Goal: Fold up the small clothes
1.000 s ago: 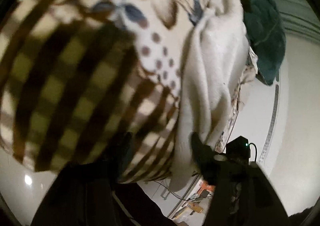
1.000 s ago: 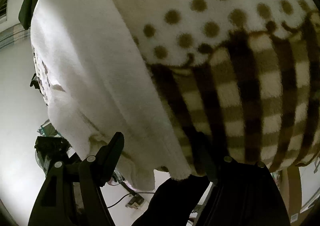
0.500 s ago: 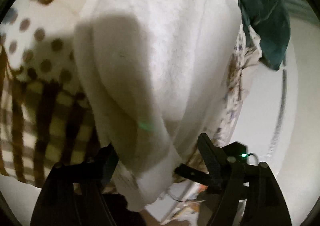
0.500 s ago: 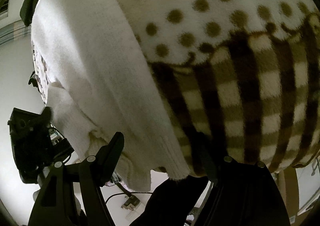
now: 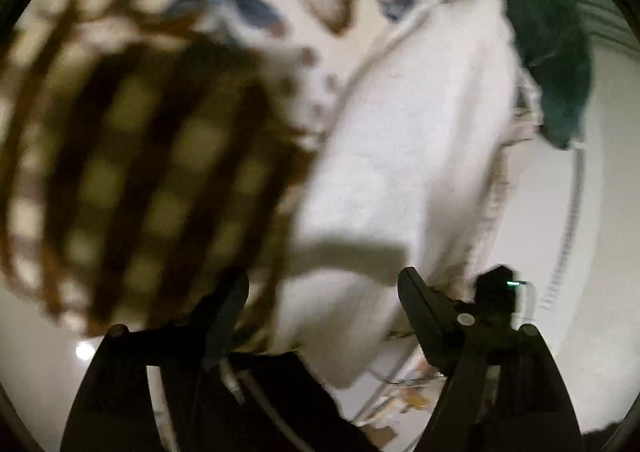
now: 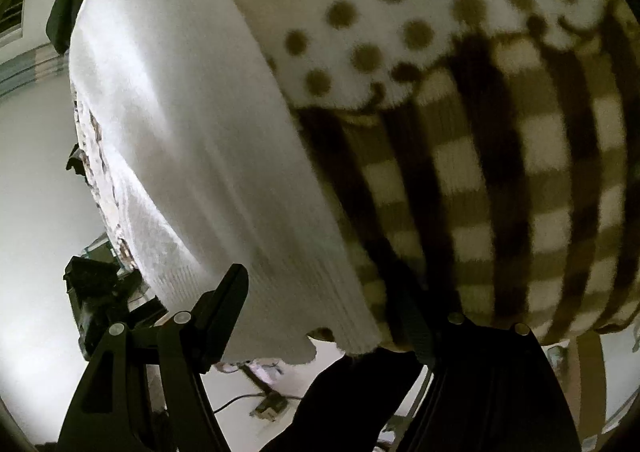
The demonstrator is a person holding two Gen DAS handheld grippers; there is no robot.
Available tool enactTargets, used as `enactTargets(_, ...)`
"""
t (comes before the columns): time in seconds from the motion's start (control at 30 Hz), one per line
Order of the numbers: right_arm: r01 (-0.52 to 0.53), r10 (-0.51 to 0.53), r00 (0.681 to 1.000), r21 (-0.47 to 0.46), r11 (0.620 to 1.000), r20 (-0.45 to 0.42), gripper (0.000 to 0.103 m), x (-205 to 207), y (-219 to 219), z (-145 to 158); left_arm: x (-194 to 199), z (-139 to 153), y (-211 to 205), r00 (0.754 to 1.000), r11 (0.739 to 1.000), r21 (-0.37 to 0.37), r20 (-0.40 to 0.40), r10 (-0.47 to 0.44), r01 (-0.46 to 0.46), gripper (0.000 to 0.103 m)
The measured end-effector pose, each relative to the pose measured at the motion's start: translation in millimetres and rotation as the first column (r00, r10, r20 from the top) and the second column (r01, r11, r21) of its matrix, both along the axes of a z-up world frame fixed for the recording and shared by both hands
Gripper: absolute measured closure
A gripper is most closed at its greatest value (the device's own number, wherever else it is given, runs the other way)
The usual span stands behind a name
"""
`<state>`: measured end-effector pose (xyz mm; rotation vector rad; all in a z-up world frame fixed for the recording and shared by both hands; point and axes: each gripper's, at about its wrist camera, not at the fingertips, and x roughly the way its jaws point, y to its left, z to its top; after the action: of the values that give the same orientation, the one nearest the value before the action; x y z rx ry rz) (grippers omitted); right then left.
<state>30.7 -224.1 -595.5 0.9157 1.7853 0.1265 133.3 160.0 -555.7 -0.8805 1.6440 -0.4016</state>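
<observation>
- The white knit garment point(image 5: 404, 156) lies draped over a fleece blanket point(image 5: 132, 156) with brown checks and, further up, brown dots on cream.
- Seen from the left gripper point(image 5: 322, 294), the garment runs as a long pale band from top right down to the bottom middle, and its lower end hangs off the blanket's edge between the two dark fingers point(image 5: 424, 304).
- The left jaws are opening — the cloth sits in the gap, but neither finger visibly presses on it. The picture is smeared by motion, so fine contact is hard to read.
- A dark green cloth point(image 5: 556, 64) lies beyond the garment at the right, partly against a patterned cloth's edge.
- From the right gripper point(image 6: 320, 304), the same white knit garment point(image 6: 192, 140) fills the left and middle; its ribbed hem point(image 6: 332, 332) hangs at the bottom, just above the gap between the fingers.
- The right jaws stand wide apart. The left finger point(image 6: 224, 304) lies against the underside of the knit; the right one is lost in dark shadow under the checked blanket point(image 6: 500, 192), so whether it bites the cloth I cannot tell.
- At the lower left of that view, the other gripper's black body point(image 6: 96, 292) shows beside the garment's edge — near, not clearly touching.
- A pale floor point(image 6: 36, 180) shows below the overhang, with a cable point(image 6: 248, 398) lying on it.
</observation>
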Motion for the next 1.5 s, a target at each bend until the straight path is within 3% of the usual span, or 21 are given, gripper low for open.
enactTargets(0.13,0.023,-0.023,1.000,0.046,0.999,-0.016,0.026,-1.1,-3.8,-10.5,0.1,-18.9,-36.2,0.998,0.996,-0.061,-0.014,-0.060,0.060,0.027)
enactTargets(0.3,0.049,-0.047,0.999,0.064,0.997,-0.021,0.023,1.5,-5.8,-16.0,-5.4,-12.7,-54.8,0.989,0.990,0.029,0.050,-0.142,0.140,0.033)
enactTargets(0.33,0.044,-0.043,0.999,0.055,0.998,-0.009,0.024,1.6,-4.7,-13.8,-7.1,-9.6,-53.8,0.988,0.989,0.047,0.057,-0.143,0.141,0.040)
enactTargets(0.37,0.040,-0.040,0.999,0.049,0.998,0.003,0.027,1.2,-3.2,-11.9,-8.0,-6.4,-52.2,0.988,0.989,0.050,0.058,-0.143,0.140,0.069)
enactTargets(0.4,0.024,-0.025,0.999,0.044,0.999,0.024,0.045,0.8,0.6,-8.1,-9.9,-4.4,-48.4,0.987,0.987,0.071,0.056,-0.149,0.145,0.079)
enactTargets(0.43,0.000,-0.001,1.000,0.030,1.000,0.031,0.077,0.0,5.9,-6.1,-10.3,-1.9,-46.3,0.987,0.987,0.077,0.061,-0.146,0.141,0.079)
enactTargets(0.47,-0.002,0.001,0.999,0.036,0.999,0.033,0.087,-1.7,10.4,-5.0,-10.4,-1.4,-47.2,0.988,0.988,0.072,0.064,-0.141,0.136,0.080)
enactTargets(0.6,-0.049,0.049,0.994,-0.012,0.999,0.093,0.093,1.9,30.1,12.6,-9.5,12.3,-41.1,0.990,0.991,0.051,0.067,-0.128,0.124,0.080)
enactTargets(0.77,-0.016,0.016,0.991,-0.002,1.000,0.134,0.094,12.5,29.6,40.7,2.4,32.9,-35.3,0.997,0.997,-0.057,0.058,-0.056,0.060,0.080)
enactTargets(1.03,0.055,-0.063,0.964,0.038,0.998,0.259,0.095,54.9,2.9,124.6,46.9,71.6,-31.1,0.995,0.975,-0.208,0.053,0.090,-0.077,0.080)
enactTargets(1.23,0.108,-0.114,0.916,0.038,0.993,0.384,0.095,149.0,-14.8,173.8,132.5,89.7,-34.1,0.971,0.936,-0.296,0.086,0.225,-0.190,0.080)
enactTargets(1.37,0.146,-0.136,0.899,0.009,0.989,0.417,0.095,227.7,-30.2,170.6,206.3,78.8,-35.9,0.960,0.929,-0.297,0.106,0.261,-0.219,0.080)
enactTargets(1.43,0.166,-0.141,0.900,-0.024,0.986,0.412,0.095,279.2,-40.9,158.8,247.3,63.7,-42.1,0.955,0.926,-0.284,0.089,0.282,-0.247,0.072)
enactTargets(1.5,0.181,-0.161,0.908,-0.017,0.983,0.386,0.095,319.1,-42.6,141.9,276.9,53.7,-44.4,0.953,0.925,-0.281,0.087,0.290,-0.256,0.039)
